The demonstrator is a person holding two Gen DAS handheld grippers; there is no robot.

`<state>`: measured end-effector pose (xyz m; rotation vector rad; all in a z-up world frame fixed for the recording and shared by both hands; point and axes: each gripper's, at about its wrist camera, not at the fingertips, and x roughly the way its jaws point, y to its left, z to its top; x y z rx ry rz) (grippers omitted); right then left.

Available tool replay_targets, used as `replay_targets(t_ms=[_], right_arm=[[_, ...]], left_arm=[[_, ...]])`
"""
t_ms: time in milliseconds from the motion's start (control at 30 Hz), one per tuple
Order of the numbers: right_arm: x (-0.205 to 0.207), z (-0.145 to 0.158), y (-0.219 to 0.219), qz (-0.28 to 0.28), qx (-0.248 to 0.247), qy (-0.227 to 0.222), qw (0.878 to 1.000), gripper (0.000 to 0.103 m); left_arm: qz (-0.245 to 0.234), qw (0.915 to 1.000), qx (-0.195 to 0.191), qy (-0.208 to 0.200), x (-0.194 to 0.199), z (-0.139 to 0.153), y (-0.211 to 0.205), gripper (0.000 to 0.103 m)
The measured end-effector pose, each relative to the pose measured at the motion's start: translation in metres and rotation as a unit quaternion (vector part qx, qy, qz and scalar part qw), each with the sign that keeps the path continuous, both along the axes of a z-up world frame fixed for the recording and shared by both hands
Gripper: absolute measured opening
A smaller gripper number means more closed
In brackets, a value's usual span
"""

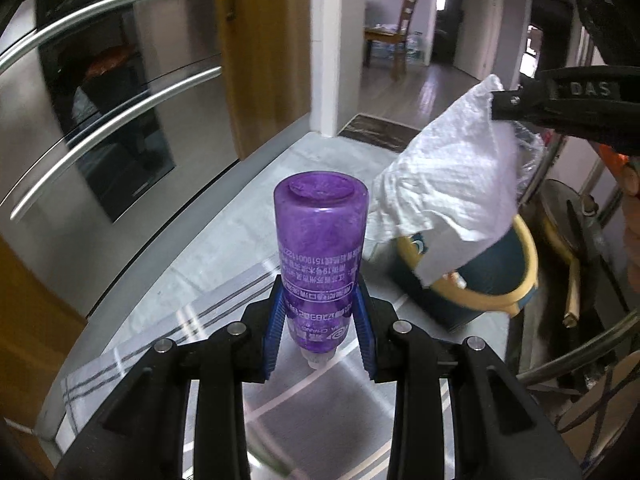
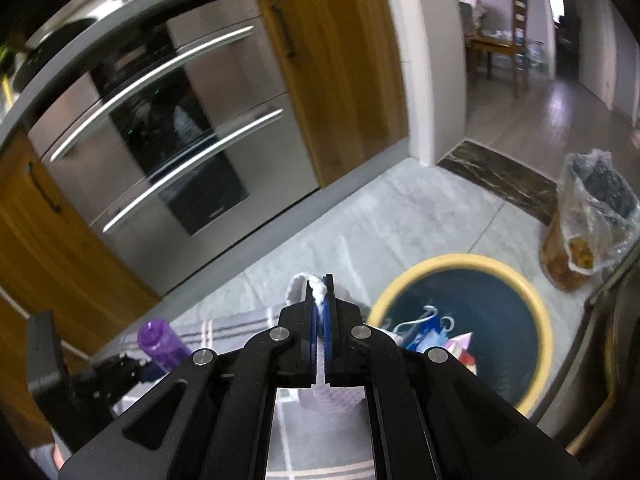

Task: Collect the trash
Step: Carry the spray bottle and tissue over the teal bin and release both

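Note:
My left gripper (image 1: 320,304) is shut on a purple plastic bottle (image 1: 320,232), held upside down with its cap end toward the camera. It shows small at the lower left of the right wrist view (image 2: 160,342). My right gripper (image 2: 320,284) is shut on a crumpled white paper towel (image 2: 318,288). In the left wrist view the towel (image 1: 444,184) hangs from the right gripper (image 1: 504,106) above a dark blue bin with a yellow rim (image 1: 520,276). The bin (image 2: 532,292) holds some trash (image 2: 432,336).
A stainless double oven (image 2: 160,140) and wooden cabinet doors (image 2: 344,68) stand to the left. A plastic bag of items (image 2: 588,216) sits on the concrete floor beyond the bin. A striped cloth (image 1: 96,372) lies below my grippers. A doorway leads to a table and chair (image 2: 516,40).

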<state>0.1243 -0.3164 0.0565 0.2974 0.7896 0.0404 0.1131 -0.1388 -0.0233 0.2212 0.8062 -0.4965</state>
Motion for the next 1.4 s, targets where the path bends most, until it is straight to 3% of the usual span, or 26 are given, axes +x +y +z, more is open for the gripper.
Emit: replay_targets(t_ms=[233, 400, 767, 1133, 1400], right_arm=[[-0.004, 0.000, -0.035, -0.044, -0.001, -0.008, 0.999, 0.003], [-0.003, -0.009, -0.067, -0.096, -0.008, -0.001, 0.995, 0.003], [-0.001, -0.070, -0.140, -0.204, 0.041, 0.084, 0.974, 0.003], [0.001, -0.105, -0.162, -0.232, 0.054, 0.129, 0.963, 0.004], [0.006, -0.112, -0.165, -0.228, 0.054, 0.137, 0.962, 0.004]], left_arm=[[-0.037, 0.9993, -0.008, -0.007, 0.000, 0.009, -0.044, 0.032], [-0.063, 0.9977, -0.024, 0.012, 0.004, 0.010, -0.081, 0.032], [-0.116, 0.9919, -0.013, 0.050, 0.022, -0.017, -0.149, 0.032], [-0.142, 0.9855, 0.045, 0.080, 0.050, -0.048, -0.198, 0.032], [-0.143, 0.9862, 0.052, 0.065, 0.049, -0.050, -0.200, 0.033]])
